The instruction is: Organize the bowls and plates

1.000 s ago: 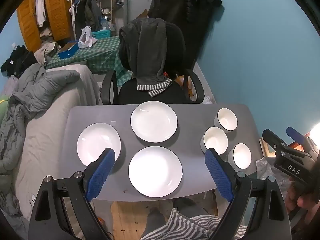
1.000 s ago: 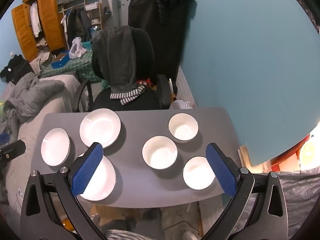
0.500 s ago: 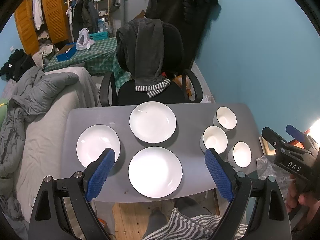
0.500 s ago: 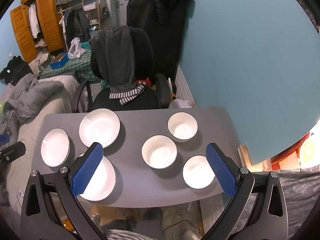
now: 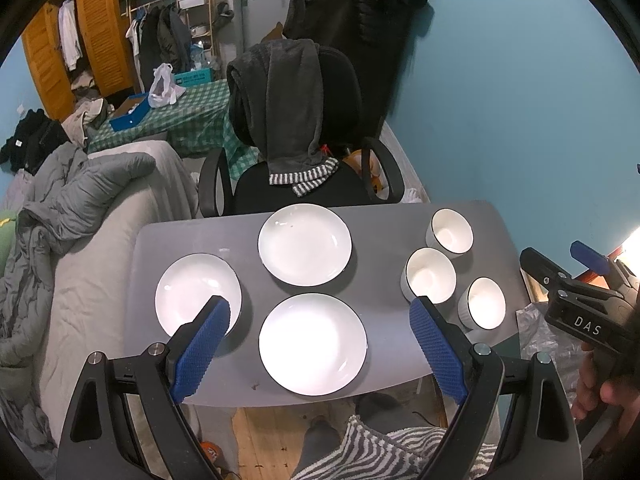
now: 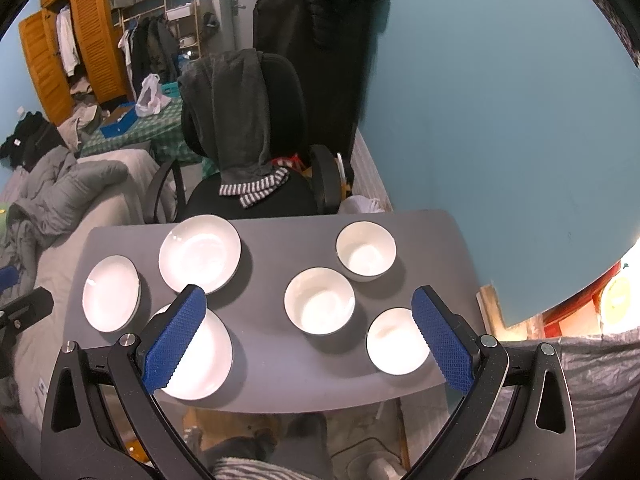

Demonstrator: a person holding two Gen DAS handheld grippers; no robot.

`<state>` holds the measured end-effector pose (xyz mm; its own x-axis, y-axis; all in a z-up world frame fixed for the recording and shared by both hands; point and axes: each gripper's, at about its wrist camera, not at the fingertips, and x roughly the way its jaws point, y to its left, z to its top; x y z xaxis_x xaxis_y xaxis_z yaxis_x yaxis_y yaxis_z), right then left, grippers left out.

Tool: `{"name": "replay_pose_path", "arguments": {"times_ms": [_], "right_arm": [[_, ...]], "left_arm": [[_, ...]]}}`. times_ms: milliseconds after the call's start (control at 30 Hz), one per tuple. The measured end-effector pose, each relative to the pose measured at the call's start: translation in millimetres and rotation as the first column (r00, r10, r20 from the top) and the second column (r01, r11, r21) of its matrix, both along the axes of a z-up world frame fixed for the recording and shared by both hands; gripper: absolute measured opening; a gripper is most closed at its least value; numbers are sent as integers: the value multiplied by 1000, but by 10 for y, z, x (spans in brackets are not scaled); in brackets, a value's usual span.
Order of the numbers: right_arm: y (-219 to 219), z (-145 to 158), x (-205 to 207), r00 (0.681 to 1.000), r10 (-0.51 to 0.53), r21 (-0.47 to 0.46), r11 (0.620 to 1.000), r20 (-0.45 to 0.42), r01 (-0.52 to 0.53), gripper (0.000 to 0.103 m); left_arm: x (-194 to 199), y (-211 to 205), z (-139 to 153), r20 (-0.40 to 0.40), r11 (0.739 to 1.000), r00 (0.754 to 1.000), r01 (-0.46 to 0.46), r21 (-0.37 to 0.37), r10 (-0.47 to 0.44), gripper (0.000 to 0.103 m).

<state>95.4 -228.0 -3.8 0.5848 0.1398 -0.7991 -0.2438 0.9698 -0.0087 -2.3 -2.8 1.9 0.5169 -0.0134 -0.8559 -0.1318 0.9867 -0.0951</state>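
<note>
Above the grey worktop [image 5: 384, 280] I am holding both grippers high, nothing grasped. Left gripper [image 5: 316, 348]: fingers standing wide apart, empty. Right gripper [image 6: 308, 336]: fingers likewise spread, empty. Three plates [image 5: 312, 344] are lying on the left half, none overlapping; three bowls [image 6: 319, 300] are sitting apart from one another on the right half. I am judging this layout as the unsorted start: each kind already grouped by side, so stacking like on like is what remains. The height is giving me a survey of all six pieces before committing. Left wrist view is showing the right gripper and a hand [image 5: 600, 384] beside the worktop edge; right wrist view is showing the bowls' openings more squarely, plus the leftmost plate [image 6: 111, 293] foreshortened.
</note>
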Motion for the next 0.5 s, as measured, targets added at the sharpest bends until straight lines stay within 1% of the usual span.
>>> {"name": "replay_pose_path", "arguments": {"times_ms": [500], "right_arm": [[39,-11,-8,1000,-3,-6,1000,-2,3,101]], "left_arm": [[29,-28,6,-6,1000,1000,22,4,-22,93]]}}
